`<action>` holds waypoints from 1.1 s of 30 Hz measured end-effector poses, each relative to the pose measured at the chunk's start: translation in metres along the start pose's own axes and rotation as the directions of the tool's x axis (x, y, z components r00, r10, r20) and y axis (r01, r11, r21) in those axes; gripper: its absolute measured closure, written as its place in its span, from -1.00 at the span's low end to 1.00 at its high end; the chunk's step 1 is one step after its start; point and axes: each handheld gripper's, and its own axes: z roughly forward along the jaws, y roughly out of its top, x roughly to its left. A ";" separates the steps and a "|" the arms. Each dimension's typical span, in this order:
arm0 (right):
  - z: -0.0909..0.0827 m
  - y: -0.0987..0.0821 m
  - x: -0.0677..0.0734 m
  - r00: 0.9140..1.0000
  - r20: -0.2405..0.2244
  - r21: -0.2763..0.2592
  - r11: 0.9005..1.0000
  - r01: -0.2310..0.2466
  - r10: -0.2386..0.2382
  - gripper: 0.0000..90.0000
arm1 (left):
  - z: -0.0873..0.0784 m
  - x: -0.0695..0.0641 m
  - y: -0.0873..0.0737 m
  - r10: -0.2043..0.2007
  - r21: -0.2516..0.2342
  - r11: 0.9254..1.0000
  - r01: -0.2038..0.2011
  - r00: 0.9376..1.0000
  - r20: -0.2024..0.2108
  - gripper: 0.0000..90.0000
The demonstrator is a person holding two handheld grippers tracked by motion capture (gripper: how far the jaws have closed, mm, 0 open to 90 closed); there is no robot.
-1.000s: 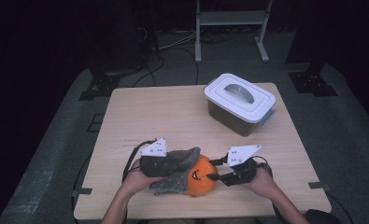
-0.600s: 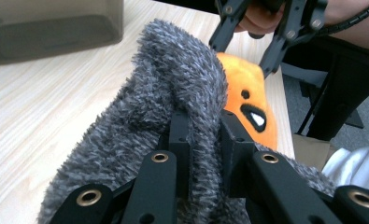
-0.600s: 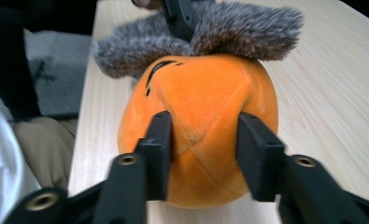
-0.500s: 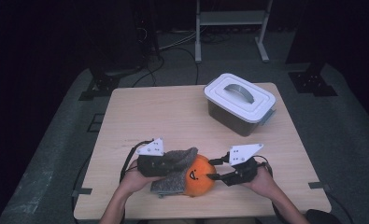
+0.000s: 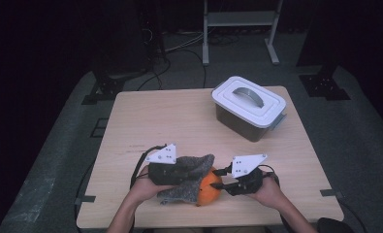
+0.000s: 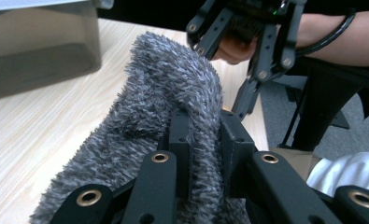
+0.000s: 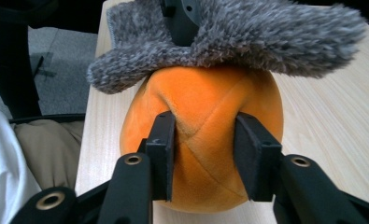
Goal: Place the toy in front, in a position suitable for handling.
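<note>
left tool (image 6: 198, 140) clamped on grey fuzzy cloth (image 6: 168, 93) | right tool (image 7: 205, 140) pinching orange plush ball (image 7: 210, 112) just under cloth, on table (image 5: 179, 116) | step looked like wrapping or wiping | next: probably keep ball steady

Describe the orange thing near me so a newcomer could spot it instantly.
Start at the wooden table and go to its near edge, between the two hands. The orange ball sits there, pinched by the right gripper, with a grey fuzzy cloth draped over its top, held by the left gripper. It is the only bright, round, plush item; the lidded box stands far off.
</note>
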 end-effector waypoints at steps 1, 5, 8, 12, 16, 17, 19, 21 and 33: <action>0.000 0.000 0.000 1.000 0.000 0.000 1.000 0.000 0.000 0.35 | 0.000 0.000 0.000 0.000 0.000 1.000 0.000 1.000 0.000 0.73; -0.001 -0.005 -0.008 0.998 0.006 0.000 0.998 -0.066 0.066 0.42 | -0.002 0.006 -0.007 -0.017 0.026 0.999 0.018 0.999 -0.032 0.73; -0.003 -0.015 -0.022 0.984 0.022 -0.011 0.984 -0.178 0.178 0.47 | -0.005 0.009 -0.015 -0.041 0.034 0.999 0.042 0.999 -0.031 0.73; -0.005 -0.021 -0.029 0.972 0.015 -0.023 0.972 -0.234 0.235 0.42 | -0.001 0.007 -0.016 -0.026 0.047 0.999 0.026 1.000 -0.011 0.72; -0.008 -0.017 -0.025 0.986 0.032 -0.016 0.986 -0.165 0.166 0.03 | -0.001 0.010 -0.020 -0.038 0.051 0.998 0.039 0.999 -0.025 0.72; -0.009 -0.016 -0.025 0.988 0.025 -0.015 0.988 -0.155 0.155 -0.08 | -0.002 0.011 -0.021 -0.044 0.046 0.998 0.046 0.998 -0.037 0.72; -0.009 -0.015 -0.024 0.991 0.019 -0.012 0.991 -0.132 0.132 -0.13 | -0.003 0.013 -0.022 -0.048 0.044 0.998 0.050 0.998 -0.048 0.72; -0.006 -0.015 -0.020 0.998 0.033 0.013 0.998 -0.058 0.057 -0.20 | -0.005 0.015 -0.025 -0.073 0.022 0.997 0.075 0.996 -0.050 0.72; 0.000 -0.004 -0.019 0.976 0.134 0.026 0.983 -0.180 0.175 0.49 | -0.009 0.008 -0.012 -0.049 -0.048 0.998 0.048 0.999 -0.021 0.72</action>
